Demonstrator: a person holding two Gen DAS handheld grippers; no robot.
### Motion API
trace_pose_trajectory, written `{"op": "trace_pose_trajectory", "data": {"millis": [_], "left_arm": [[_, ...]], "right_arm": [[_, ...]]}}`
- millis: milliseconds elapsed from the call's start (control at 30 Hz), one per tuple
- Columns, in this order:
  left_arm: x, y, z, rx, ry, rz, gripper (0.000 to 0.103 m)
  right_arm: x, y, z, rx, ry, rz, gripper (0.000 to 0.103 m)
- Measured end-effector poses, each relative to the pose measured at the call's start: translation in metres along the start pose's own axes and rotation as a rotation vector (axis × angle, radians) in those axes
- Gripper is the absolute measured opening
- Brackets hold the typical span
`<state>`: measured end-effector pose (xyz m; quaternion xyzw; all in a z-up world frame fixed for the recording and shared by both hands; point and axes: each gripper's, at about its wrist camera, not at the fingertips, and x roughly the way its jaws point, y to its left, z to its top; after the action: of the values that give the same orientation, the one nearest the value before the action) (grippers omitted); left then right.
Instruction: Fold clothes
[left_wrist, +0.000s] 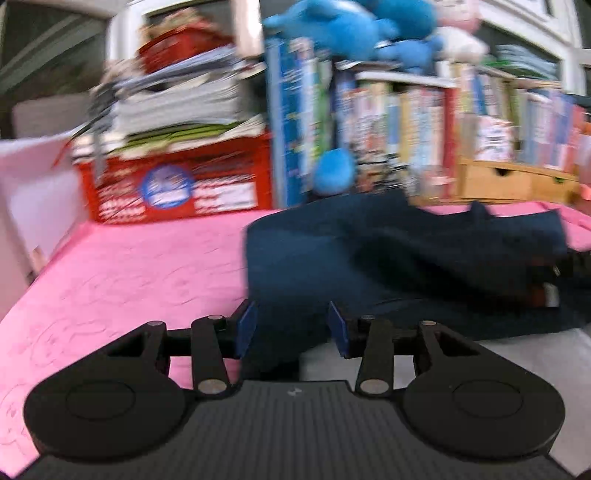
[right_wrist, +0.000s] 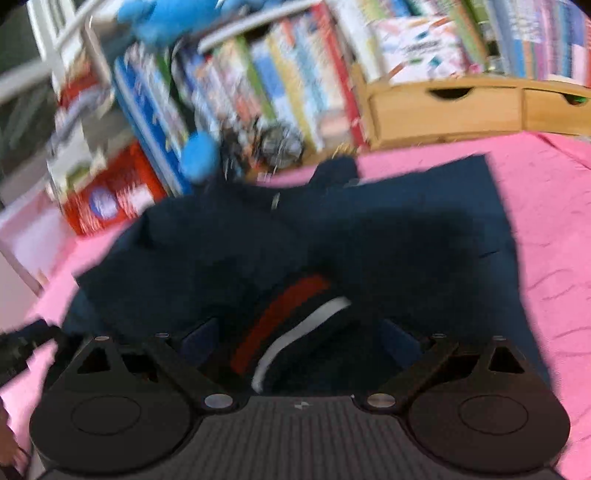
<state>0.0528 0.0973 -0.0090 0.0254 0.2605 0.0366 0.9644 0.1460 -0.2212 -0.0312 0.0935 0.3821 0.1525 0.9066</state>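
Observation:
A dark navy garment (left_wrist: 406, 258) lies crumpled on a pink sheet (left_wrist: 129, 266). In the left wrist view my left gripper (left_wrist: 291, 325) is open, its blue pads (left_wrist: 245, 325) at the garment's near left edge with cloth between and below them. In the right wrist view the garment (right_wrist: 369, 229) fills the middle, with a red and white striped band (right_wrist: 291, 325) near the camera. My right gripper (right_wrist: 301, 339) is wide open over that striped band, fingers on either side of it. Both views are motion-blurred.
Behind the pink sheet stand a red box (left_wrist: 177, 184) with stacked papers, a row of books (left_wrist: 406, 129), a wooden drawer unit (left_wrist: 517, 181) and blue plush toys (left_wrist: 351, 26). The wooden drawers (right_wrist: 461, 107) and the books (right_wrist: 277, 81) also show in the right wrist view.

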Motion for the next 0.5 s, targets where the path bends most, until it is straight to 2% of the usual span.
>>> {"op": "trace_pose_trajectory", "data": {"millis": [67,133,267,367,433,500], "left_arm": [[0.005,0.007,-0.003,-0.013,0.015,0.029,0.041],[0.006,0.013,-0.004,-0.031,0.017,0.034,0.042],[0.002,0.022,-0.004,-0.055,-0.003,0.018,0.042],[-0.001,0.024,0.004,-0.073,-0.034,-0.020,0.045],[-0.001,0.021,0.010,-0.070,-0.053,-0.031,0.046],[0.003,0.013,0.017,-0.052,-0.066,-0.041,0.046]], "right_arm": [[0.006,0.023,-0.009,-0.089,-0.029,-0.046,0.073],[-0.004,0.035,-0.009,-0.109,-0.057,-0.062,0.024],[-0.048,0.039,0.007,-0.160,-0.189,-0.143,0.021],[-0.082,0.022,0.019,-0.163,-0.268,-0.214,0.021],[-0.091,0.004,0.022,-0.132,-0.284,-0.262,0.021],[-0.089,-0.016,0.024,-0.091,-0.259,-0.271,0.022]]}}
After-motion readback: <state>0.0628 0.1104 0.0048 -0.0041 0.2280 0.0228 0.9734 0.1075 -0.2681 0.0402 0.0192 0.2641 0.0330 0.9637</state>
